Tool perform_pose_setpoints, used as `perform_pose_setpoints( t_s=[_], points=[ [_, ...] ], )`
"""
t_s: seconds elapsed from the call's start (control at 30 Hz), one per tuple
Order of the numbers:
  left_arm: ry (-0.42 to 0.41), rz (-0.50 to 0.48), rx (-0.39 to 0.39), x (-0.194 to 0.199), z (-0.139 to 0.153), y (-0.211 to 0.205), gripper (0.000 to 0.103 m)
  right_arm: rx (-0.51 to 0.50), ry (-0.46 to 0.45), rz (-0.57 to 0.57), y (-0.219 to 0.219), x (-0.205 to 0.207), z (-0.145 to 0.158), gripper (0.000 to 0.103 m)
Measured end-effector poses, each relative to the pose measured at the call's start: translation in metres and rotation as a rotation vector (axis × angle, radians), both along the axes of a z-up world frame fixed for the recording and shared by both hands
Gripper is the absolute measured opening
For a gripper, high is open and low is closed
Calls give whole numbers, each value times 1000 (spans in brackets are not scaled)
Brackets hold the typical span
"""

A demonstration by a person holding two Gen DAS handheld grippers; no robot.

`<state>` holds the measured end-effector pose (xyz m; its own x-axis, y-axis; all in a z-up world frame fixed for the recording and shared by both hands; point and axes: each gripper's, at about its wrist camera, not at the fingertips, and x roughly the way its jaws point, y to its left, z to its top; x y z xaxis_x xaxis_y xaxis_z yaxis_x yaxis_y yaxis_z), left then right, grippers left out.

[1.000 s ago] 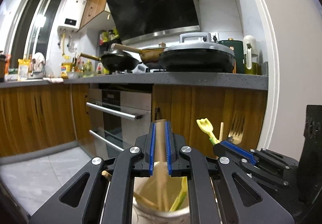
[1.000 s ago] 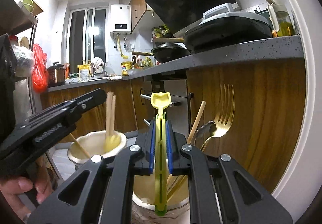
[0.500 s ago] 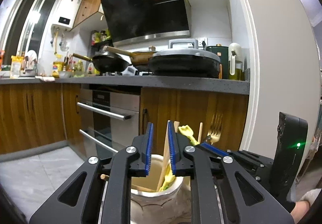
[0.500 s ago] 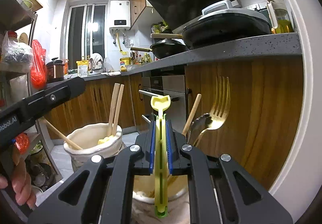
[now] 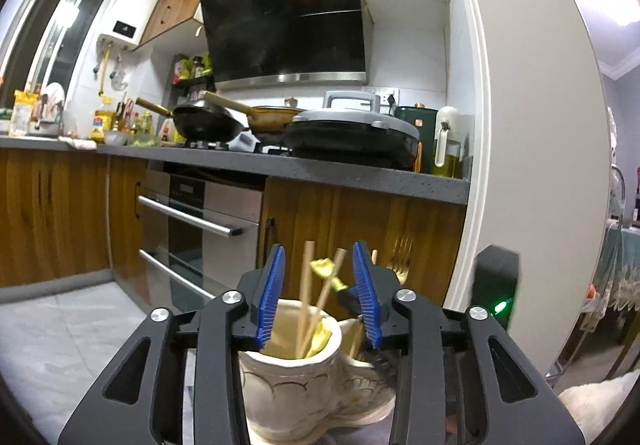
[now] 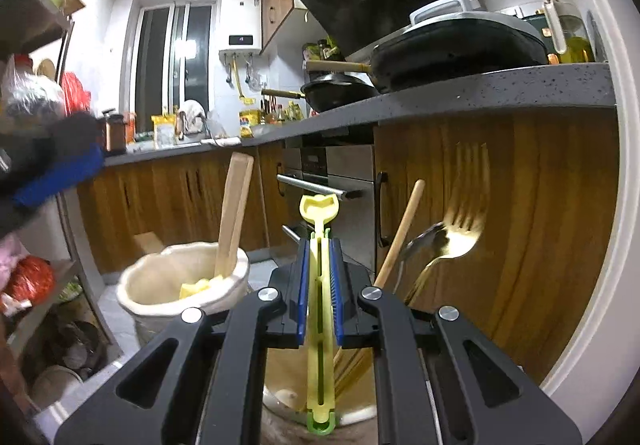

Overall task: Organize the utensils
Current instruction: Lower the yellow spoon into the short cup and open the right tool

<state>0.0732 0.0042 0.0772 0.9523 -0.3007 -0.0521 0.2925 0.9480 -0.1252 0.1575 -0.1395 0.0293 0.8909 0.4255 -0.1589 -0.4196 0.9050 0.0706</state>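
My left gripper [image 5: 318,291] is open above a cream ceramic holder [image 5: 292,377]; a pair of wooden chopsticks [image 5: 308,297] stands loose in it between my jaws. My right gripper [image 6: 320,287] is shut on a yellow-green plastic utensil [image 6: 319,325], held upright over a second holder [image 6: 352,393]. That holder contains a gold fork [image 6: 464,221], a dark spoon [image 6: 420,245] and a wooden stick [image 6: 402,233]. The cream holder [image 6: 180,285] with the chopsticks [image 6: 234,213] shows at left in the right wrist view. The left gripper's blue pad [image 6: 56,173] shows at the far left.
A grey counter [image 5: 360,173] carries pans and a griddle [image 5: 352,129] above wooden cabinets and an oven [image 5: 200,229]. A white door frame [image 5: 476,165] stands at right. A shelf with bags [image 6: 28,277] is at the left of the right wrist view.
My left gripper has opened, let go of the chopsticks and drawn back; they now stand in the cream holder. My right gripper still holds the yellow-green utensil.
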Motion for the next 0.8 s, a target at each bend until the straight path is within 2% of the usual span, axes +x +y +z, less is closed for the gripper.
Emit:
perform_pose_setpoints(
  t_s=[0.27,0.43,0.53,0.63,0.8],
  points=[
    [-9,-22,-32,-12,4,12,41,-48,7,-5,-5,-15,-7,9],
    [21,-30,-49,-13,1,18,41,18,28,31,-14,-20,-2,9],
    [42,-19,-44,-16,-3,24,41,46,104,28,-21,-15,1,9],
    [62,-16,-57,-16,-6,32,41,-10,219,33,-18,-7,6,9],
    [83,-24,-88,-14,-6,39,41,-180,271,21,1,-5,8,9]
  ],
)
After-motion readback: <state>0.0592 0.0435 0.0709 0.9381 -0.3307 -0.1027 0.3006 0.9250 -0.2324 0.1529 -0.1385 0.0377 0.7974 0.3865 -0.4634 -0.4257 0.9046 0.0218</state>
